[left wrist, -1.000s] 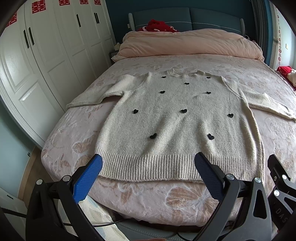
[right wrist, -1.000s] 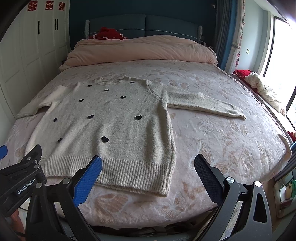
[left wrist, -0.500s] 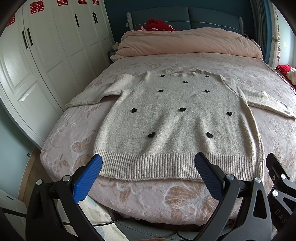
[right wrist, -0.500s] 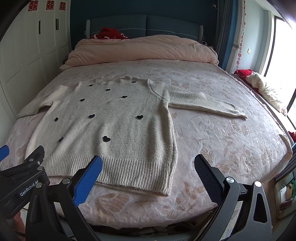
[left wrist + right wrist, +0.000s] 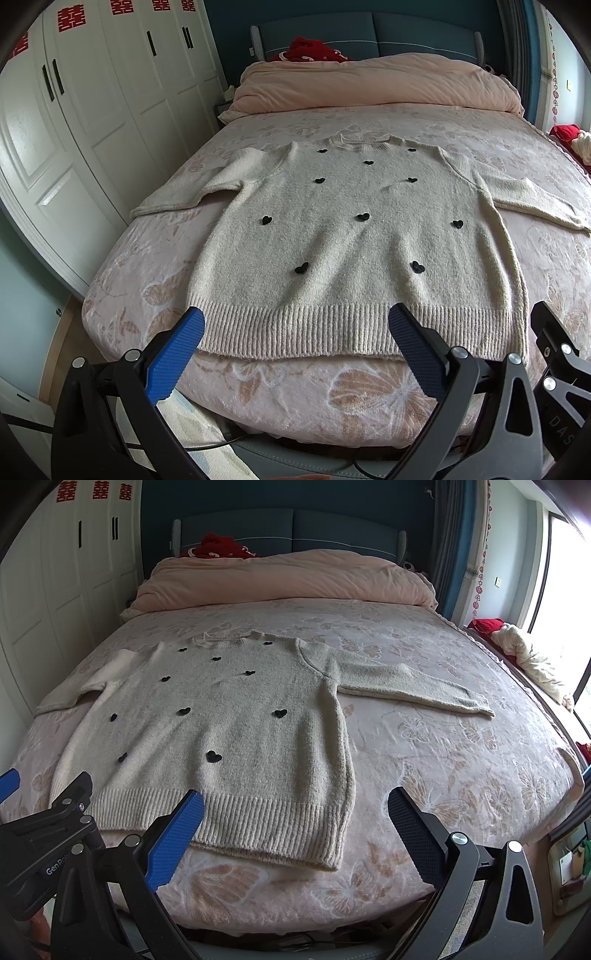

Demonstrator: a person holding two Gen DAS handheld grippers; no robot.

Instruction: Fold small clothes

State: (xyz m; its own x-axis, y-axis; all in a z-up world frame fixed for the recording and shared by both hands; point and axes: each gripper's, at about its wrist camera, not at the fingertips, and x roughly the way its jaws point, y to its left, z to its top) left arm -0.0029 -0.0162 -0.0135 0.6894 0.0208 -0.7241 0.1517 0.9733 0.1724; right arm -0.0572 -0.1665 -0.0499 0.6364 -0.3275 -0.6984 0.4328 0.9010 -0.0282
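Bed with pink butterfly-print quilted cover (image 5: pixel 280 391): carries cream fuzzy knit sweater with black heart appliqués (image 5: pixel 354 251), flat, face up, sleeves spread, ribbed hem near foot edge.

Risks, as judgement: thick knit bunches if pinch shallow; hem drags off edge; sleeve snags, fold skews.

Left gripper (image 5: pixel 295 356): spread wide, empty, touching nothing, just short of hem.

Right gripper (image 5: pixel 295 834): same, released, at hem's right corner.

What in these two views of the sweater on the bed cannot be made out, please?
- Sweater right cuff: left wrist view, cut off by the frame edge.
- Hem's middle: right wrist view, behind the right gripper's blue finger.
- Sweater's underside: both views, against the bedspread.
- Red fabric: behind the duvet.
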